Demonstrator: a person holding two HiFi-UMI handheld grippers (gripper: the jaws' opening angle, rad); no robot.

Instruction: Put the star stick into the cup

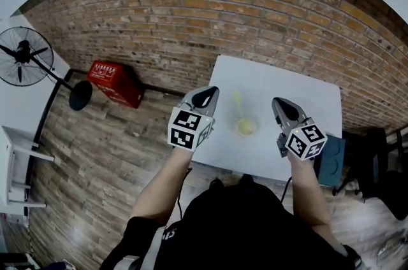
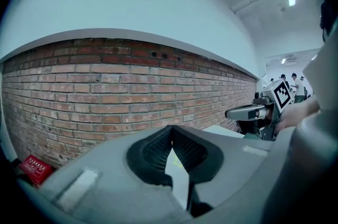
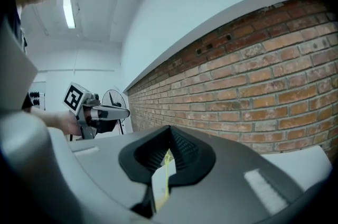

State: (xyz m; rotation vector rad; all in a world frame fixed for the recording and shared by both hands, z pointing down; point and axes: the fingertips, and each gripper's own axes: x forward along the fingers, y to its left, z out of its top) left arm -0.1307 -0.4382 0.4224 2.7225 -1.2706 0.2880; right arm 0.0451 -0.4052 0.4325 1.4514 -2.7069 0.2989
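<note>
- Cup of clear plastic (image 1: 246,127) stood on a white square surface (image 1: 299,97), with a thin yellow star stick (image 1: 237,103) leaning inside it.
- Left hand-held gripper (image 1: 209,95) hovered beside the cup, jaws pressed together, empty.
- Right hand-held gripper (image 1: 281,104) hovered on the opposite side, jaws likewise together, empty.

Brick wall (image 1: 191,14) behind; red crate (image 1: 115,83) & black fan (image 1: 25,55) at left, maybe blue bin (image 1: 331,162) rt of table (image 1: 299,97).

A plain studio-like workroom: bare brick wall (image 1: 191,14), plank floor (image 1: 108,141), standing fan (image 1: 25,55), red crate (image 1: 115,83), white tabletop (image 1: 287,84).
</note>
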